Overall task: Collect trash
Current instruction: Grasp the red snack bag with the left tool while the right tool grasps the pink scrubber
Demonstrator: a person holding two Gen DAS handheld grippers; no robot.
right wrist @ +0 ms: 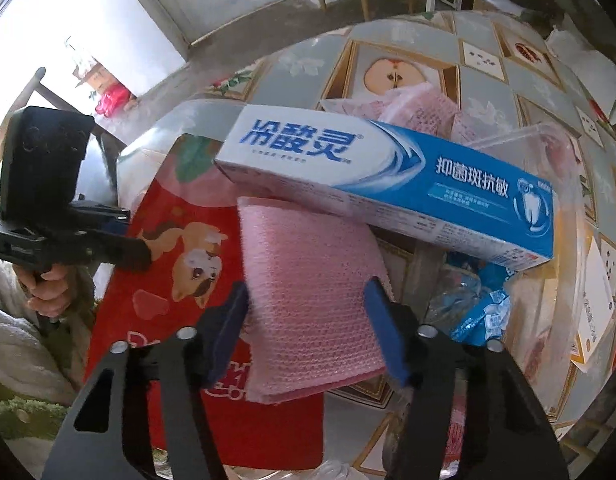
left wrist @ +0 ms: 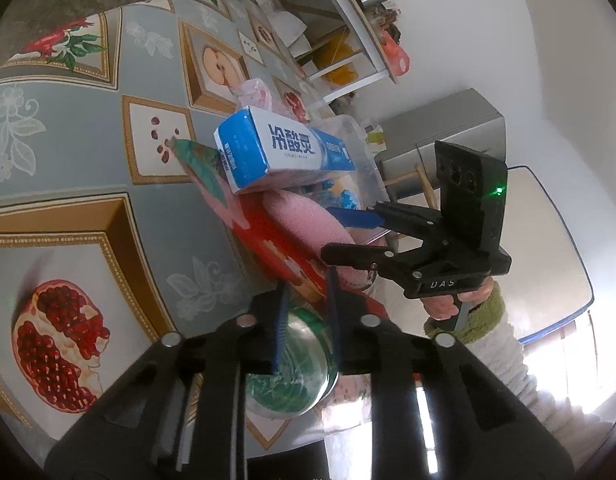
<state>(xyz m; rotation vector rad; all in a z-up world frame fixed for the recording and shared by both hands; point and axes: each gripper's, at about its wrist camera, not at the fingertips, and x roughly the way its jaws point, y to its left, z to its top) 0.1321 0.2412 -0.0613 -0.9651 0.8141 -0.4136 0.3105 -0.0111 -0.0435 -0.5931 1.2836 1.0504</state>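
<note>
A pink foam sheet (right wrist: pixel 308 280) lies on a red snack bag (right wrist: pixel 179 248) with a cartoon dog, at the table's edge. My right gripper (right wrist: pixel 308 324) comes down over the sheet, its blue pads pressed on the two sides; in the left wrist view this gripper (left wrist: pixel 340 236) straddles the pink sheet (left wrist: pixel 308 216). My left gripper (left wrist: pixel 308 328) stands narrow, with the red bag's (left wrist: pixel 291 264) edge between its pads. A blue and white toothpaste box (right wrist: pixel 388 176) rests across the pile, over the sheet's far end.
A clear plastic bin (right wrist: pixel 548 132) behind the box holds crumpled blue wrappers (right wrist: pixel 480 312) and more pink foam (right wrist: pixel 420 108). A round green and silver lid (left wrist: pixel 291 364) sits under my left gripper. The fruit-patterned tablecloth (left wrist: pixel 67 160) spreads to the left.
</note>
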